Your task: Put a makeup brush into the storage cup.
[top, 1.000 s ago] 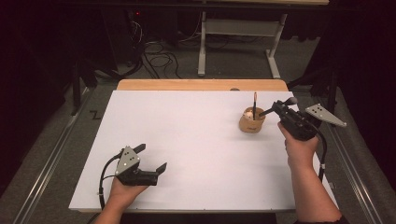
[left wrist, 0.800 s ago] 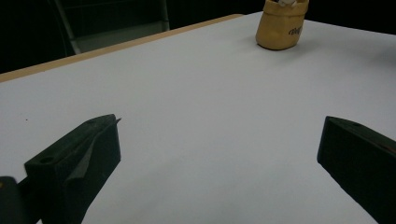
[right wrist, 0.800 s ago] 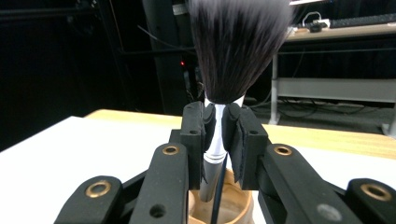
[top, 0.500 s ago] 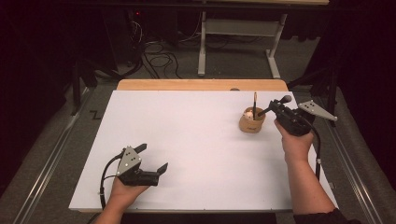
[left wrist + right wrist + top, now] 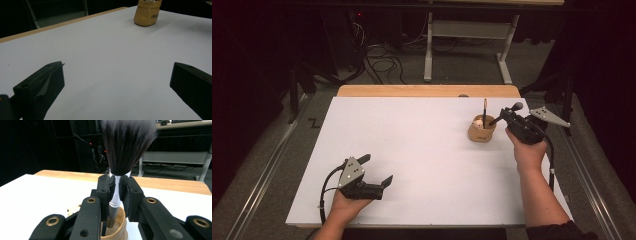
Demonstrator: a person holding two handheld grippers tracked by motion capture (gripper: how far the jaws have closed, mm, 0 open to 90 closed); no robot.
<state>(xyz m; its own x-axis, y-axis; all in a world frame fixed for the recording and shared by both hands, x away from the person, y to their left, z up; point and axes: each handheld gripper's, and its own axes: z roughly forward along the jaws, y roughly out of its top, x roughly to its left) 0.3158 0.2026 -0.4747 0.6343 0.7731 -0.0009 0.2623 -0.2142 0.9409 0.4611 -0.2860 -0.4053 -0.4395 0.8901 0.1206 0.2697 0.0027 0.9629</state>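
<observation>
A tan wooden cup (image 5: 482,132) stands at the right of the white table top (image 5: 422,150), with a thin dark stick (image 5: 485,107) upright in it and something small and white inside. My right gripper (image 5: 508,116) is just right of the cup, shut on a makeup brush (image 5: 517,105). In the right gripper view the pads clamp the brush's silver ferrule (image 5: 115,192); its dark bristles (image 5: 127,145) point up, and its handle's lower end dips into the cup (image 5: 120,230). My left gripper (image 5: 376,169) rests near the front left, open and with nothing in it (image 5: 115,82). The cup (image 5: 147,13) is far ahead of it.
A wooden strip (image 5: 427,91) runs along the table's far edge. Beyond it are floor cables (image 5: 382,55) and the metal legs of another table (image 5: 428,50). The table's middle (image 5: 412,130) lies bare white.
My right gripper has edged slightly left toward the cup with the brush still held. The left gripper has stayed put.
</observation>
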